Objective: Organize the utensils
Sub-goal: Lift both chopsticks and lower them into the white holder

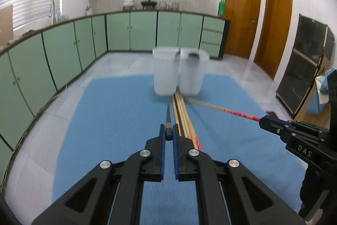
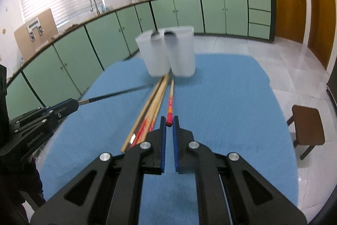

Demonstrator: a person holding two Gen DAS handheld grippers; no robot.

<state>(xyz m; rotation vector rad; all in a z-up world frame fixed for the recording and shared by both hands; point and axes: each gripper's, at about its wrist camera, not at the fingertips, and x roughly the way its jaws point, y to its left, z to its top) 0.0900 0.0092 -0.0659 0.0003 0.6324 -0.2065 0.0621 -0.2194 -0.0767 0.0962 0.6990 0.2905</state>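
Observation:
My left gripper [image 1: 168, 131] is shut on the thick end of a black chopstick [image 1: 168, 117], held above the blue mat [image 1: 118, 111] and pointing at two frosted plastic cups [image 1: 166, 73]. That chopstick [image 2: 113, 95] also shows in the right wrist view, sticking out of the left gripper [image 2: 75, 105]. My right gripper [image 2: 169, 122] is shut on the red end of a wooden chopstick [image 2: 171, 98]; from the left wrist view this chopstick [image 1: 223, 109] runs from the right gripper [image 1: 262, 120] toward the cups. Several wooden chopsticks [image 1: 182, 115] lie on the mat between the grippers.
The cups [image 2: 181, 52] stand at the mat's far edge with dark utensil ends showing inside. Green kitchen cabinets [image 1: 63, 50] curve along the left and back. A brown stool [image 2: 306, 130] stands to the right of the table, and a dark cabinet [image 1: 305, 69] beyond.

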